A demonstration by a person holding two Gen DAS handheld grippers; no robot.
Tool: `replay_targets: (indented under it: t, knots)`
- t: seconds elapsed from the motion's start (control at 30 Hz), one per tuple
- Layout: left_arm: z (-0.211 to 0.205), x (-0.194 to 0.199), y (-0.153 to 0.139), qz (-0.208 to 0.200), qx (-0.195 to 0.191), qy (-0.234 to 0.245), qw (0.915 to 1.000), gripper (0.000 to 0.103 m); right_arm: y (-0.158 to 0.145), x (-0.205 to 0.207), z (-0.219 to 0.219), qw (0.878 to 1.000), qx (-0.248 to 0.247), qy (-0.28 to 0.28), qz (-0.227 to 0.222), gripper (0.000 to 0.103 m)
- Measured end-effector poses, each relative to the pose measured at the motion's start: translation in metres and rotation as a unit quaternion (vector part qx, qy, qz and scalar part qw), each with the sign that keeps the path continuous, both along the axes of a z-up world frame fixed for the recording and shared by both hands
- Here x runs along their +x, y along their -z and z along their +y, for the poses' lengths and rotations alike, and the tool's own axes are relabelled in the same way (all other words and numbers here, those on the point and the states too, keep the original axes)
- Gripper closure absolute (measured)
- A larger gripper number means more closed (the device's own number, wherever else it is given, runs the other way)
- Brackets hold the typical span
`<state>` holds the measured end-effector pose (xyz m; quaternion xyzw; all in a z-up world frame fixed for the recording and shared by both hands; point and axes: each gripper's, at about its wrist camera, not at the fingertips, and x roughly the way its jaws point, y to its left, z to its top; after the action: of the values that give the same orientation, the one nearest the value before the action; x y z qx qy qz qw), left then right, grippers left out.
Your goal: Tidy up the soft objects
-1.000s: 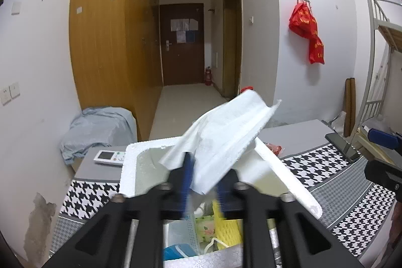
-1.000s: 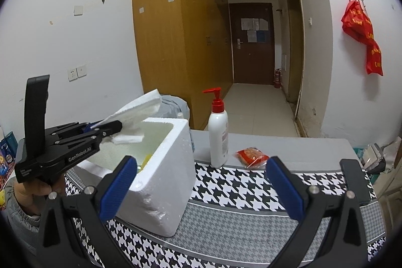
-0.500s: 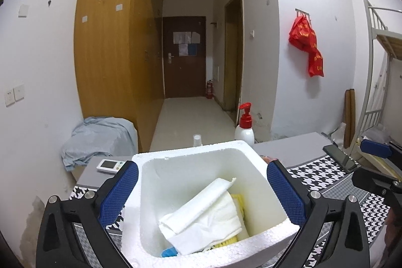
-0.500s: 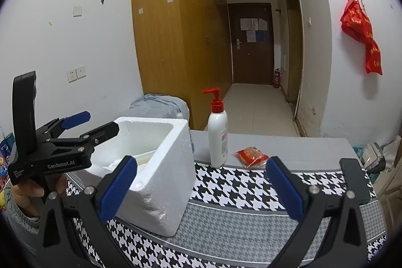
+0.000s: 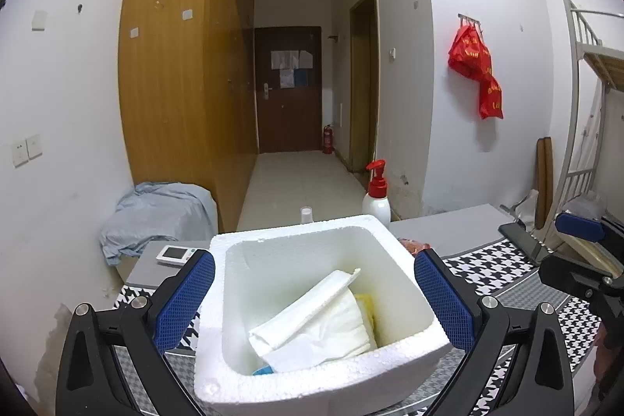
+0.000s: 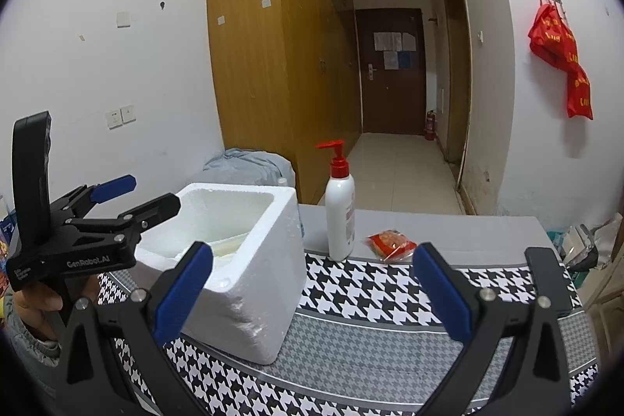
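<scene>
A white foam box (image 5: pixel 312 383) stands on the houndstooth table and also shows in the right wrist view (image 6: pixel 253 279). A white tissue pack (image 5: pixel 312 322) lies loose inside it, on top of yellow and blue soft items. My left gripper (image 5: pixel 312 295) is open and empty, its blue pads spread to either side of the box; it also shows in the right wrist view (image 6: pixel 152 197). My right gripper (image 6: pixel 312 291) is open and empty above the table, right of the box. A small red packet (image 6: pixel 390 244) lies on the table beyond it.
A white pump bottle (image 6: pixel 340 209) with a red top stands behind the box. A remote (image 5: pixel 173 254) lies at the table's far left corner beside a blue cloth heap (image 5: pixel 156 213). A phone (image 5: pixel 520 242) lies at the right edge near a bunk ladder.
My left gripper opened and let the white tissue pack fall into the foam box, then drew back a little. The right gripper stayed put.
</scene>
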<state>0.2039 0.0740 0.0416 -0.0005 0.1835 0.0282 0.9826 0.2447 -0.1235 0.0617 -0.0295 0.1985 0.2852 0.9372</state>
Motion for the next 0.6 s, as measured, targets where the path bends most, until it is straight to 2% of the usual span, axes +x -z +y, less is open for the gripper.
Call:
replay_targets:
  t: [0.6]
  knots:
    - [-0.005,-0.059,-0.025,-0.04,0.002,-0.022,0.999,0.001,-0.021,-0.051,-0.006,0.999,0.001,-0.005,-0.038,0.0]
